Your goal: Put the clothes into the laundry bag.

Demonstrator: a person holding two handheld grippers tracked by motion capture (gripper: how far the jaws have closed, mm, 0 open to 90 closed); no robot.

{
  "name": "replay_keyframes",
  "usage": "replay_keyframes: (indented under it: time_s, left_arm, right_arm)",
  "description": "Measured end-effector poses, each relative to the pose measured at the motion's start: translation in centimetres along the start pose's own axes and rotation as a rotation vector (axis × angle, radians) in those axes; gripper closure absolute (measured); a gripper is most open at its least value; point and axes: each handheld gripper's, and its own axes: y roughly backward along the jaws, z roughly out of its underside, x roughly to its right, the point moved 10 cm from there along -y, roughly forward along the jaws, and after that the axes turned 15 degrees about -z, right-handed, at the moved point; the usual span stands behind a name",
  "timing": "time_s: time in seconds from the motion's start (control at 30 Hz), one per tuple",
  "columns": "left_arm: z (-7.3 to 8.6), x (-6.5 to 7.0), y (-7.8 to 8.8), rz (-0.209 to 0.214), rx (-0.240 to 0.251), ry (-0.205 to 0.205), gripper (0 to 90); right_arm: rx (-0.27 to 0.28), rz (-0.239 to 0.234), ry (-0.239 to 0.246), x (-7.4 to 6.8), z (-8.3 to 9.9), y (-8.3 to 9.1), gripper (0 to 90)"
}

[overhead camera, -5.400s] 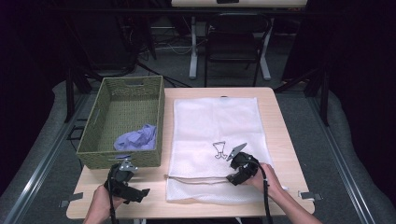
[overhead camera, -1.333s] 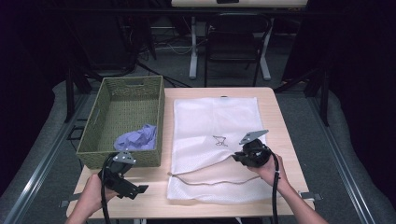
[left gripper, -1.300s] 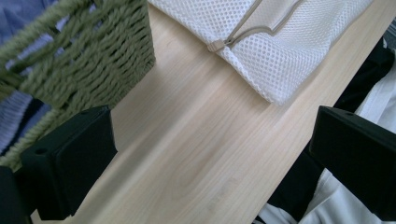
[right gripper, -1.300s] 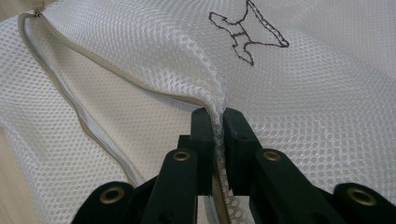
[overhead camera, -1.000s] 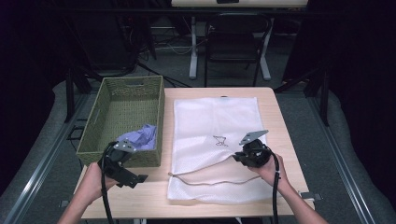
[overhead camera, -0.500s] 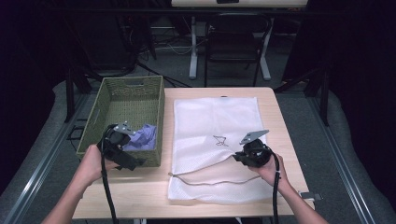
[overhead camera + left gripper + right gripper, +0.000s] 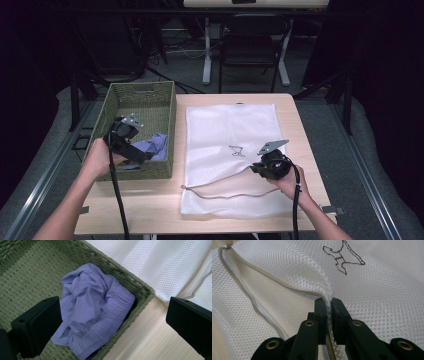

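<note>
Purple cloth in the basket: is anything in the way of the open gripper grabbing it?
Nothing visible is. The left gripper hangs open right above the purple cloth, which lies uncovered in the corner of the green basket. Only the basket wall stands close beside it.

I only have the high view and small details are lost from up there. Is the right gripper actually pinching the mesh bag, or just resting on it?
Observer: Pinching. In the right gripper view, the right gripper has its jaws shut on a raised fold of the white mesh bag, next to the open zipper edge.
Operator: And the left one, does it have the purple cloth?
Observer: No. In the left gripper view, the left gripper has its jaws wide open above the purple cloth, not touching it.
Operator: Where does the cloth sit?
Observer: Crumpled in a corner of the green woven basket, beside the bag.
</note>
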Motion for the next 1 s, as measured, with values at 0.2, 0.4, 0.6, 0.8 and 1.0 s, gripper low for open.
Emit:
replay_keyframes:
  time_s: [0.2, 0.4, 0.6, 0.8, 1.0]
  left_arm:
    - [-0.3, -1.0, -0.8, -0.010, -0.012, 0.009, 0.1]
    - [-0.9, -1.4, -1.6, -0.012, -0.013, -0.013, 0.1]
    - [-1.0, -1.4, -2.2, -0.006, -0.022, -0.027, 0.1]
    - [-0.9, -1.7, -2.9, -0.001, -0.048, -0.041, 0.1]
    - [-0.9, -2.1, -4.7, 0.003, -0.080, -0.040, 0.2]
  right_arm:
    - [-0.002, 0.000, -0.009, 0.0, 0.1, 0.0, 84.1]
    - [-0.003, 0.000, -0.011, 0.0, 0.1, 0.0, 84.1]
    - [-0.006, -0.002, -0.008, 0.0, 0.1, 0.0, 84.1]
    - [-0.004, -0.005, -0.016, 0.0, 0.1, 0.0, 84.1]
    - [-0.005, -0.003, -0.013, 0.0, 0.1, -0.1, 84.1]
